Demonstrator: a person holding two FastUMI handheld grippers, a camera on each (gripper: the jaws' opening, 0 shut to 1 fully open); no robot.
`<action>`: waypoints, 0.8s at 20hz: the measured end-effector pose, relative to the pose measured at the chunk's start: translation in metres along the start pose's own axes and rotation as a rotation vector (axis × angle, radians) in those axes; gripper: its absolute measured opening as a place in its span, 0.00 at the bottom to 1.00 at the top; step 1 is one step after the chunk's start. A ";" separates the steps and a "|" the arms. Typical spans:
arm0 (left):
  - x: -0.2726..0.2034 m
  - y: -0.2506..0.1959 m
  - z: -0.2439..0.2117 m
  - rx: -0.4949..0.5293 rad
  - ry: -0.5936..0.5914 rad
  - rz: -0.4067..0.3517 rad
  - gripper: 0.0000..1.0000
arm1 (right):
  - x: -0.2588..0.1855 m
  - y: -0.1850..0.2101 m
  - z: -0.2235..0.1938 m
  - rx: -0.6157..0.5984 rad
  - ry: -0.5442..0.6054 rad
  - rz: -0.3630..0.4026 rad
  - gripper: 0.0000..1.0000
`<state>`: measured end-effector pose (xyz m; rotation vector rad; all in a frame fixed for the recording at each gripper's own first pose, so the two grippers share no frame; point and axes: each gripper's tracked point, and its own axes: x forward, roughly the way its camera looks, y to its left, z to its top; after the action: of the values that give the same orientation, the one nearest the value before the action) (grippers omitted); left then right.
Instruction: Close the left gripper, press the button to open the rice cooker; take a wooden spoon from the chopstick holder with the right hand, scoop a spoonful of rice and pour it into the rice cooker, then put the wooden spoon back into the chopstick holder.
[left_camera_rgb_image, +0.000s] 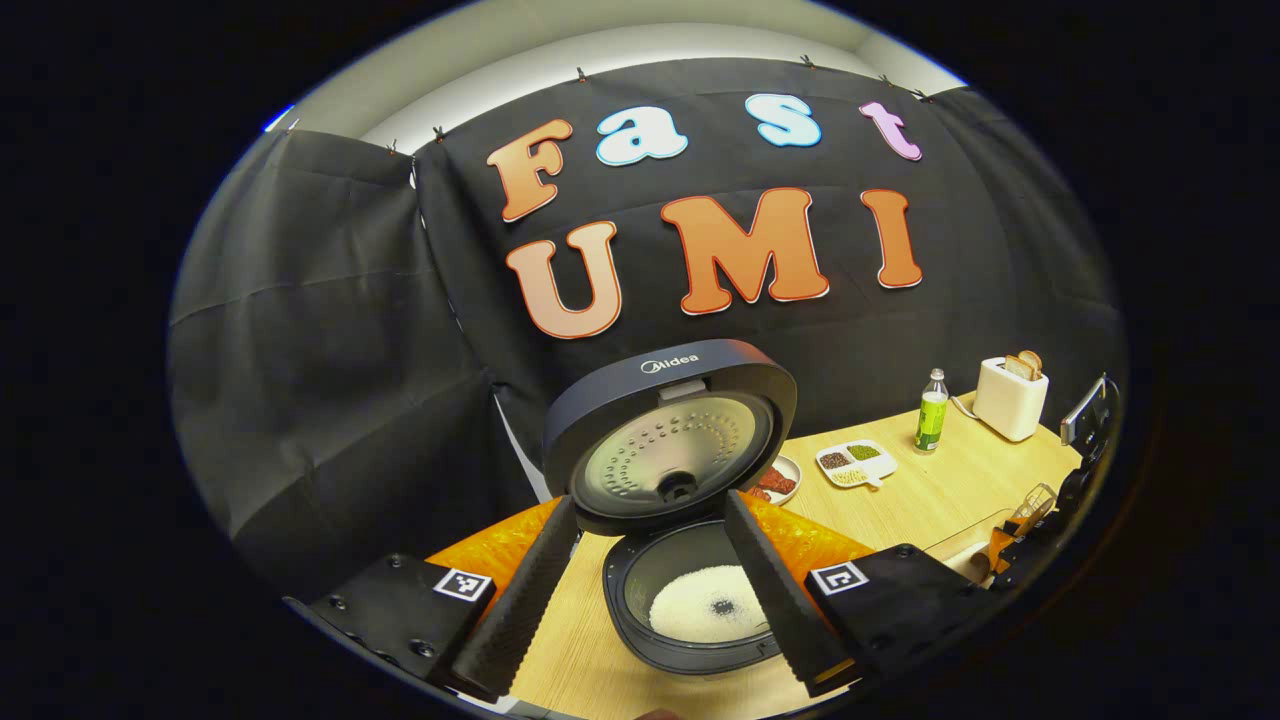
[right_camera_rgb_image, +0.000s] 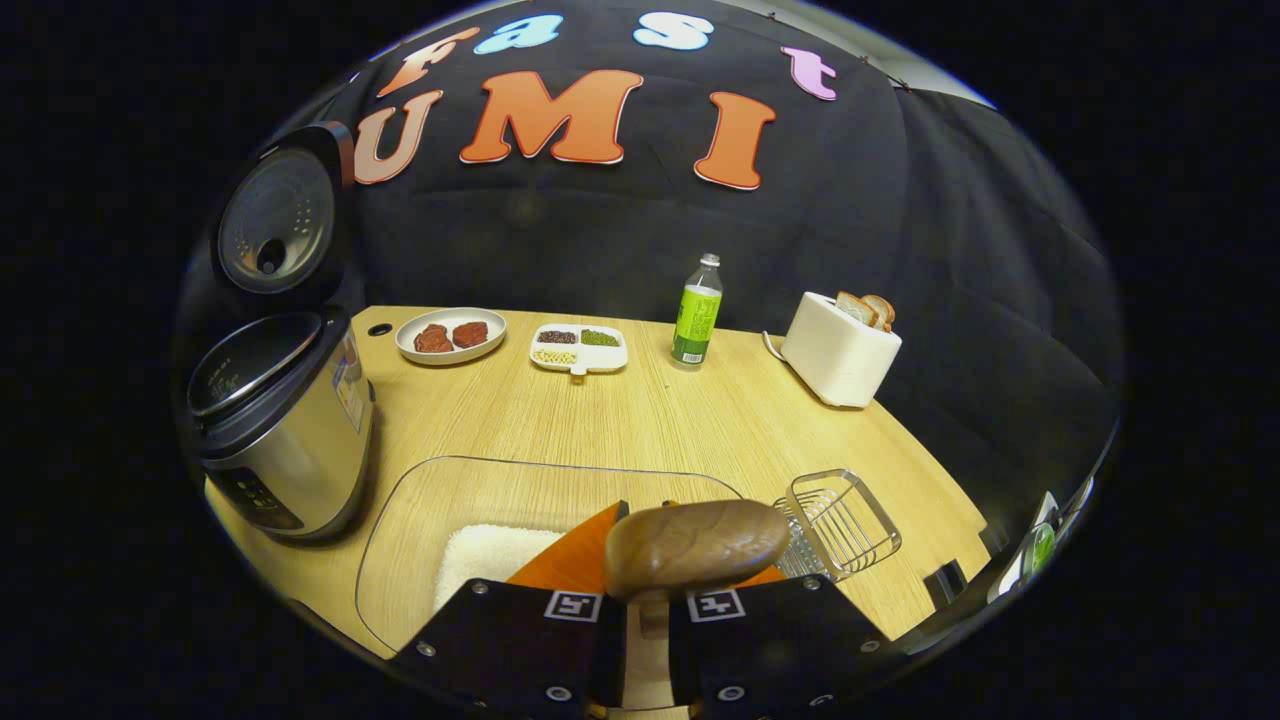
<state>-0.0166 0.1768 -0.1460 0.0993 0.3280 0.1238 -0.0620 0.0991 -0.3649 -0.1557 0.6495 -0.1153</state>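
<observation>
Black cloth walled the booth behind a pale wood table (left_camera_rgb_image: 930, 495).

Left gripper view: left gripper (left_camera_rgb_image: 655, 590) hung above the rice cooker (left_camera_rgb_image: 690, 600), fingers (left_camera_rgb_image: 520, 600) spread wide, nothing between them, one on each side of the open pot. Lid (left_camera_rgb_image: 668, 440) stood upright at the back, perforated inner plate facing the cam. White rice (left_camera_rgb_image: 705, 603) lay in the pot w/ a small dark spot near centre. Behind the cooker, to the right: plate w/ red pieces (left_camera_rgb_image: 778, 482), partly hidden by the lid; divided dish (left_camera_rgb_image: 855, 462) w/ dark, green and pale contents; green-label bottle (left_camera_rgb_image: 932, 411); white toaster (left_camera_rgb_image: 1010, 398) w/ bread in the slots. At far right edge, the other gripper and part of a wire holder were visible but too small and warped to read.

Right gripper view: right gripper (right_camera_rgb_image: 645, 610) clamped the wooden spoon (right_camera_rgb_image: 697, 545) by its handle, fingers narrow and pressing on both sides; bowl of the spoon stood up, back toward the cam. Clear tray (right_camera_rgb_image: 480, 490) sat just ahead, w/ a heap of rice (right_camera_rgb_image: 490, 555) at its near side. Wire chopstick holder (right_camera_rgb_image: 840, 522) stood just right of the spoon, apart from it. Cooker sat at left, lid up, beside the tray. Plate, divided dish, bottle and toaster lined the far side of the table.
</observation>
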 end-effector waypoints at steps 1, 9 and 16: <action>0.000 0.000 0.000 0.003 0.000 0.000 1.00 | 0.000 0.000 -0.002 0.012 -0.001 -0.006 0.17; 0.001 0.003 -0.010 0.013 0.029 -0.001 0.93 | 0.003 0.007 -0.014 0.059 0.035 -0.008 0.11; 0.002 0.011 -0.014 -0.003 0.031 0.009 1.00 | -0.005 0.040 -0.016 0.172 0.112 0.121 0.11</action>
<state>-0.0203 0.1885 -0.1583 0.0956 0.3581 0.1346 -0.0737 0.1371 -0.3815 0.0562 0.7556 -0.0629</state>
